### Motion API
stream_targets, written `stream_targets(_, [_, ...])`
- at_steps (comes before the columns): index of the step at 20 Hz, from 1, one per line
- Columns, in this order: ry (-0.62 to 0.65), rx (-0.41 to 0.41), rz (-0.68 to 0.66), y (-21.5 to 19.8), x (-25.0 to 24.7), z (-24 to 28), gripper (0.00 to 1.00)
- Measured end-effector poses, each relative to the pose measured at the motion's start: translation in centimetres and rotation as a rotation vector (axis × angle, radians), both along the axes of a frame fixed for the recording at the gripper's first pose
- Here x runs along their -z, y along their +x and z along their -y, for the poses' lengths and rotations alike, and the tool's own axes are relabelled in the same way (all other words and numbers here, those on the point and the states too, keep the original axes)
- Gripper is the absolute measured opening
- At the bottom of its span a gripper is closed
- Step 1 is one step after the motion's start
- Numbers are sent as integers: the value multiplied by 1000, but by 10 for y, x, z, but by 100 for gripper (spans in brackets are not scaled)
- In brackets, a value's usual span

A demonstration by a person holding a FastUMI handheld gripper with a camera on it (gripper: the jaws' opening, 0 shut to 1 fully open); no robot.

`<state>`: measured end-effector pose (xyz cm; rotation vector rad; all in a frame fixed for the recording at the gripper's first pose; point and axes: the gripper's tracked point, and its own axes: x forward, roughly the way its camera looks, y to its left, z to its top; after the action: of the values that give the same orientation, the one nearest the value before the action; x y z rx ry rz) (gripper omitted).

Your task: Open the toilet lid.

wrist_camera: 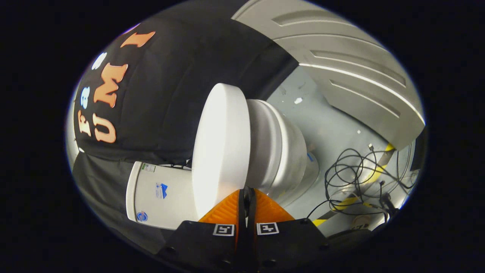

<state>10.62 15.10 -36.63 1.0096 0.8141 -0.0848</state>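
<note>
**Gripper closed at the lid's edge**

The gripper (247, 191) has its fingers pressed together, tips right at the rim of the toilet lid (219, 148), which lies shut over the bowl (280, 151). Beside it sits the tank (161, 195); beyond, loose cables (356, 174) lie on the floor (329, 125).

Bright light falls on the toilet lid (219, 148), washing out its flat face; a glare stripe crosses the grey panel (352, 76). The cloth wall stays dim. Fisheye distortion bends edges; focus is fairly sharp throughout.
</note>
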Motion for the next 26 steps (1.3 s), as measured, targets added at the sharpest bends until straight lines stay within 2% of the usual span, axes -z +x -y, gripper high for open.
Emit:
stream_targets(4, [-185,-79,54,7,-28,-4,8])
stream_targets(7, [-272,-110,105,16,-55,-14,8])
stream_targets(10, [-385,-173,136,19,-70,-21,8])
stream_targets(26, [-689,-316,333,40,-168,-85,8])
